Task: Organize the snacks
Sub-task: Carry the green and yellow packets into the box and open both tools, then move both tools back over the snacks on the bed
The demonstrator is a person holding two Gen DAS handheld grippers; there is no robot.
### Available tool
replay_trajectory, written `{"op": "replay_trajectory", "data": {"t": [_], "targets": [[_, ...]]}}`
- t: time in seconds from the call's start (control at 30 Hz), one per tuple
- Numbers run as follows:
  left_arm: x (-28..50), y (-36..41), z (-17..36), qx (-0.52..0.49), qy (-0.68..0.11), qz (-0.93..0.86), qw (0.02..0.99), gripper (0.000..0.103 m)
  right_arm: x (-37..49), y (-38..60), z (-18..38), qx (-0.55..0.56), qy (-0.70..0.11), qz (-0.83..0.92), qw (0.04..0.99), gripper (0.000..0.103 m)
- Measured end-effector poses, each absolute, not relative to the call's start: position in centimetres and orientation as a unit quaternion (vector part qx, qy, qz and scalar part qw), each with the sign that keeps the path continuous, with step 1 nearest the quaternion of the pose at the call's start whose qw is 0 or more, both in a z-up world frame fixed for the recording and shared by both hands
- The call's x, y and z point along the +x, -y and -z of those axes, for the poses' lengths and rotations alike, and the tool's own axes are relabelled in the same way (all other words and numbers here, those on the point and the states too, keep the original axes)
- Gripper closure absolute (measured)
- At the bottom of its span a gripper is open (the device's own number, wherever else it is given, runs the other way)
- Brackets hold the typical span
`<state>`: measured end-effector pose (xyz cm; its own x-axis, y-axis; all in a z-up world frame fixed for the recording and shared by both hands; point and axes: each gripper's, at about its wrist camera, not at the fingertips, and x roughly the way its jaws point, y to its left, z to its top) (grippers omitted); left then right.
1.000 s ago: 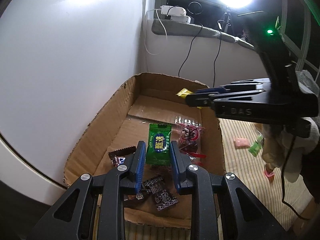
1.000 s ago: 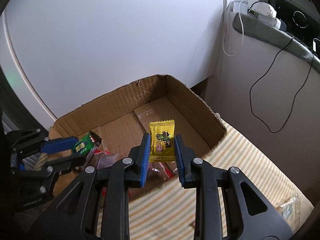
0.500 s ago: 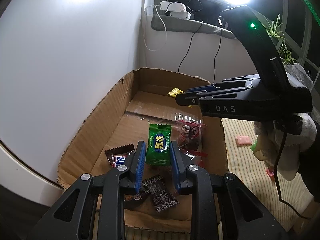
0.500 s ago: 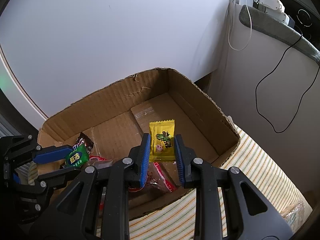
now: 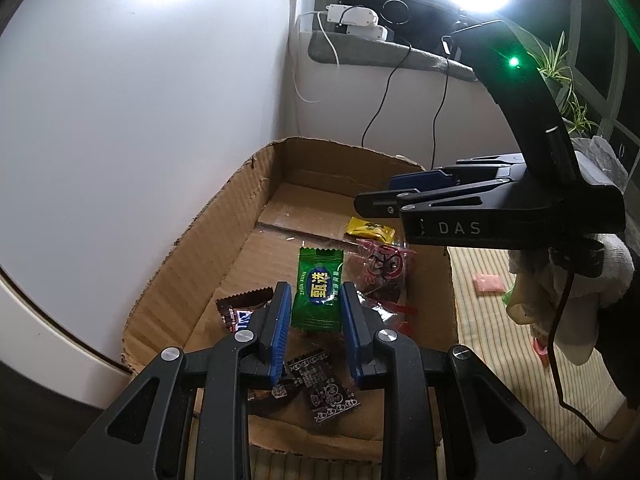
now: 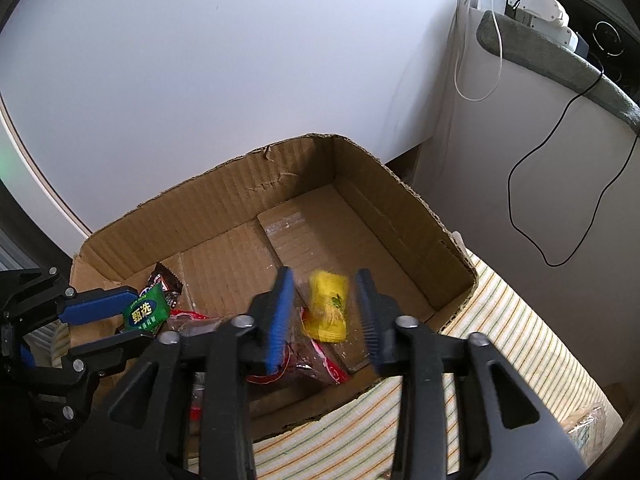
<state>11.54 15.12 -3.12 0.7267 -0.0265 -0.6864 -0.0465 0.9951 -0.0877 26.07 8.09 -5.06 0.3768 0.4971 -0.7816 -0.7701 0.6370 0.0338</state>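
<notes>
An open cardboard box (image 5: pixel 240 188) (image 6: pixel 240 160) stands against the white wall. My left gripper (image 5: pixel 314 300) (image 6: pixel 100 312) hangs over its near end, shut on a green snack packet (image 5: pixel 318 292) (image 6: pixel 146 312). My right gripper (image 6: pixel 324 280) (image 5: pixel 380 204) is over the box with its jaws opening. A yellow snack packet (image 6: pixel 328 308) (image 5: pixel 370 232), blurred, drops free between them, touching neither pad. On the box floor lie a red and clear packet (image 5: pixel 382 268) (image 6: pixel 320 364) and dark brown packets (image 5: pixel 328 388) (image 6: pixel 164 276).
The box rests on a striped mat (image 5: pixel 500 340) (image 6: pixel 500 340), where a pink packet (image 5: pixel 486 282) lies to the right. A gloved hand (image 5: pixel 580 280) holds the right gripper. A sill with a power strip (image 5: pixel 352 20) and hanging cables sits beyond the box.
The right jaws have parted and the yellow packet has slipped out, falling toward the box floor. The left gripper has kept its hold on the green packet in the same place.
</notes>
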Motion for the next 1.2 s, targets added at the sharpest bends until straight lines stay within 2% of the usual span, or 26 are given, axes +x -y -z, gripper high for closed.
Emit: {"op": "replay_trajectory", "data": {"t": [0.1, 0.17, 0.23, 0.5, 0.63, 0.77, 0.9, 1.07, 1.2], "targets": [[11.4, -15.1, 3.0, -0.050, -0.369, -0.008, 0.928, 0.069, 25.9, -7.7, 5.0, -0.168, -0.398, -0.390, 0.813, 0.054], [11.3, -15.1, 2.8, -0.049, -0.368, -0.009, 0.929, 0.067, 25.8, -7.5, 4.8, -0.167, -0.397, -0.390, 0.814, 0.048], [11.1, -15.0, 2.7, -0.050, -0.366, -0.008, 0.929, 0.067, 25.6, -7.2, 4.4, -0.167, -0.393, -0.389, 0.816, 0.036], [10.1, -14.1, 1.8, -0.052, -0.356, -0.001, 0.933, 0.067, 24.5, -4.7, 2.5, -0.159, -0.384, -0.379, 0.827, 0.035], [9.5, -13.0, 1.3, -0.052, -0.350, 0.008, 0.935, 0.067, 23.4, -2.4, 1.5, -0.152, -0.372, -0.374, 0.836, 0.017], [9.1, -11.7, 1.2, -0.054, -0.345, 0.021, 0.937, 0.067, 22.4, 0.8, 0.7, -0.138, -0.368, -0.367, 0.843, 0.017], [8.5, -10.0, 1.2, -0.058, -0.342, 0.039, 0.937, 0.055, 21.3, 3.7, 0.2, -0.128, -0.366, -0.350, 0.853, 0.012], [7.9, -7.7, 1.7, -0.061, -0.349, 0.066, 0.933, 0.055, 19.7, 8.3, 0.1, -0.117, -0.369, -0.323, 0.863, 0.011], [7.7, -5.3, 2.5, -0.060, -0.359, 0.091, 0.927, 0.055, 18.5, 12.0, 0.7, -0.104, -0.377, -0.304, 0.869, 0.006]]}}
